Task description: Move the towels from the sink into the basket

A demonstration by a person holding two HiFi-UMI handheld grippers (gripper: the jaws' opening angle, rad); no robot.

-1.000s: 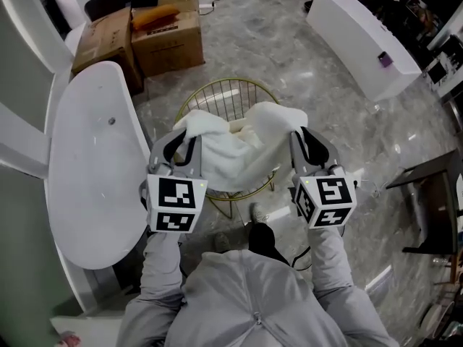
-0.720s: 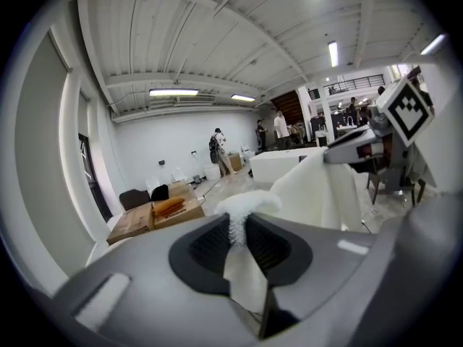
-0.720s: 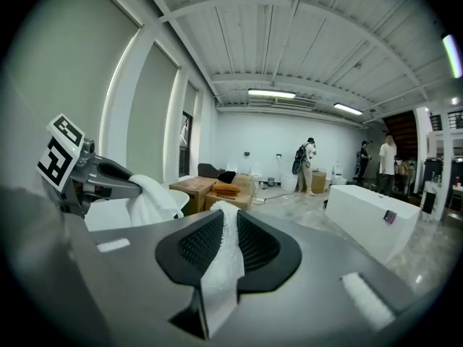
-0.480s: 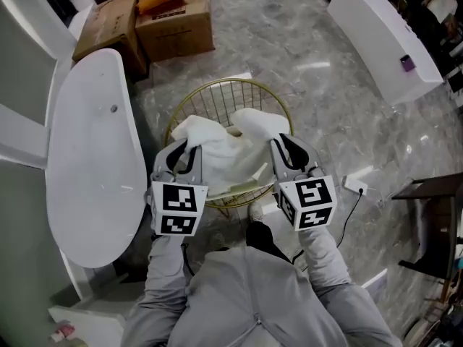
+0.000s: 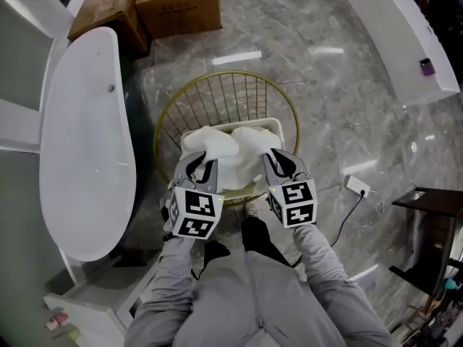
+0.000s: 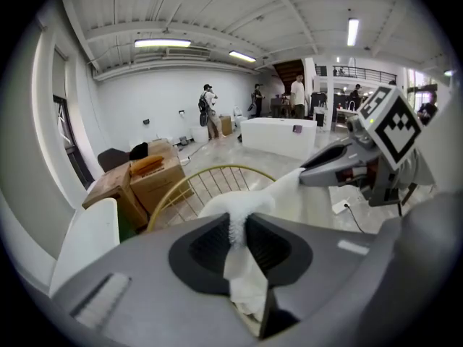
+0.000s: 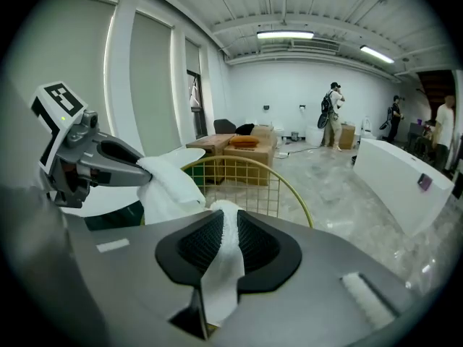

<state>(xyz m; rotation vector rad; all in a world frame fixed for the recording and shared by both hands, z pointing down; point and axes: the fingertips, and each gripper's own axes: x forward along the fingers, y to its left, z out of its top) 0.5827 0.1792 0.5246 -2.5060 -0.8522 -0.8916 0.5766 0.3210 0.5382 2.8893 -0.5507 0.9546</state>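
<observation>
A white towel (image 5: 226,156) hangs bunched between both grippers over the near half of the round gold wire basket (image 5: 171,111). My left gripper (image 5: 201,163) is shut on the towel's left end (image 6: 239,223). The right gripper (image 5: 268,159) pinches the other end (image 7: 226,244). In each gripper view a strip of towel runs down between the dark ribbed pads (image 6: 271,246). A pale cloth or liner edge (image 5: 269,123) shows inside the basket behind the towel. The long white sink (image 5: 79,136) lies to the left with nothing in it.
The basket stands on a grey marble floor (image 5: 325,92). Cardboard boxes (image 5: 177,6) sit beyond the sink's far end. A white bathtub-like unit (image 5: 409,35) is at the upper right, a power strip and cable (image 5: 357,188) on the floor to the right, a dark table (image 5: 434,230) further right. People (image 7: 333,114) stand far off.
Both grippers have drawn closer together and lower over the basket, so the towel is bunched up instead of stretched. The view has shifted, bringing the basket nearer the middle.
</observation>
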